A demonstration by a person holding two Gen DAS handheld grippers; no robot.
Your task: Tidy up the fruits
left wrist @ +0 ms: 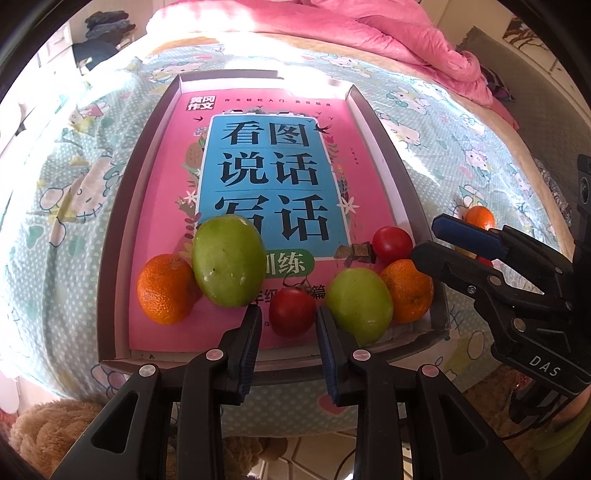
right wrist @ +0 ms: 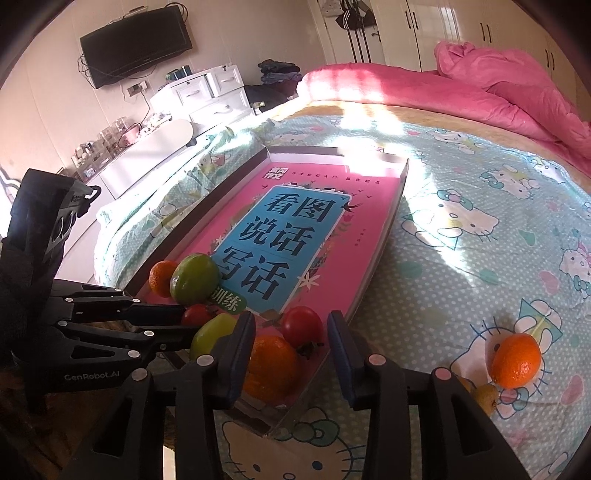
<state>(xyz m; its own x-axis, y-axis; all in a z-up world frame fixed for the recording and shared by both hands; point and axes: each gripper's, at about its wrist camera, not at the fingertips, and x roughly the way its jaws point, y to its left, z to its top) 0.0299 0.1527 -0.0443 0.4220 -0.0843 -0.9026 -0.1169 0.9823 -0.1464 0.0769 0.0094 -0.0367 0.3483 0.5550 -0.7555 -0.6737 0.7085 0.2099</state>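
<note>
book cover (left wrist: pixel 258 177): 看图说话写话, 黄冈作文 | right tongs (left wrist: pixel 458 243): DAS | left tongs (right wrist: pixel 184 321): GenRobot.AI

Before me a bed (right wrist: pixel 461 229) in a cartoon-cat sheet with a pink quilt (right wrist: pixel 480 85) heaped at its far end, sun in bright patches across it; beyond, a dark television (right wrist: pixel 136 44) on a pale wall, white drawers (right wrist: pixel 207 96) beneath, white wardrobe doors (right wrist: pixel 443 26) behind.
</note>
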